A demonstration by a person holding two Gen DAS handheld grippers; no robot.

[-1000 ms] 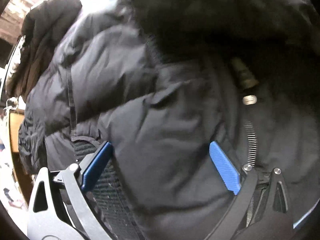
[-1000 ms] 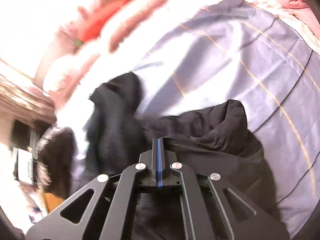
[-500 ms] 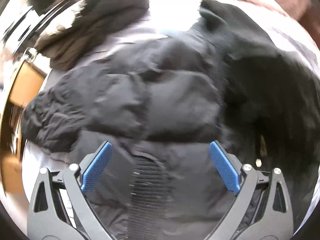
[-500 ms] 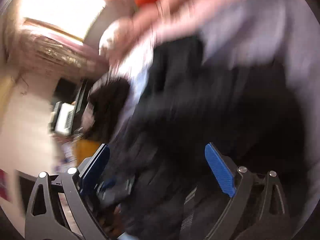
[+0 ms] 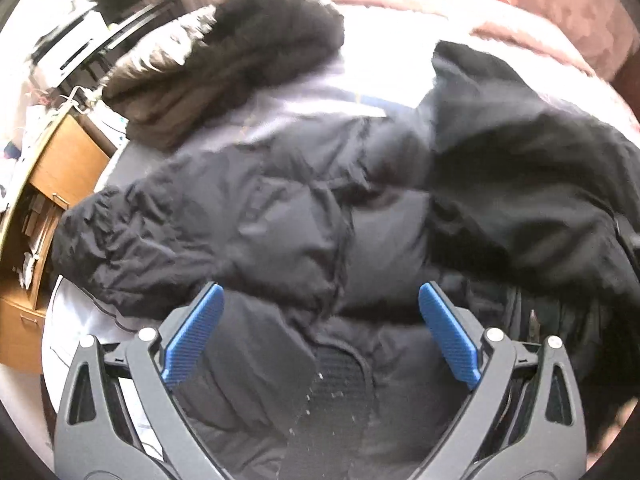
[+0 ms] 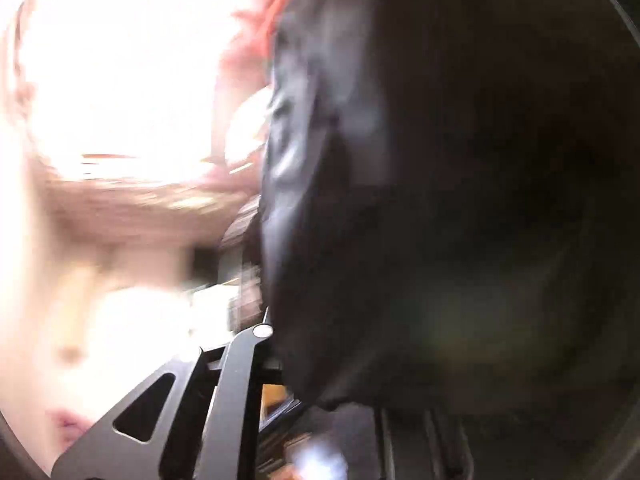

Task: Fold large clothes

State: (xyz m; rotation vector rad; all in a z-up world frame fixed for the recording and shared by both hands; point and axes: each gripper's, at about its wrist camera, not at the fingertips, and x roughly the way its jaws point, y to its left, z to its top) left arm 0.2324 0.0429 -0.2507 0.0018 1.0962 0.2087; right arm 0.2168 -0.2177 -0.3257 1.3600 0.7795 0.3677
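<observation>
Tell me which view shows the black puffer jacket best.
The left wrist view. There the black puffer jacket lies spread on the bed sheet, with its quilted panels, a sleeve and the ribbed cuff visible. The right wrist view shows only a blurred dark mass of fabric right against the lens, hiding most of the picture.
</observation>
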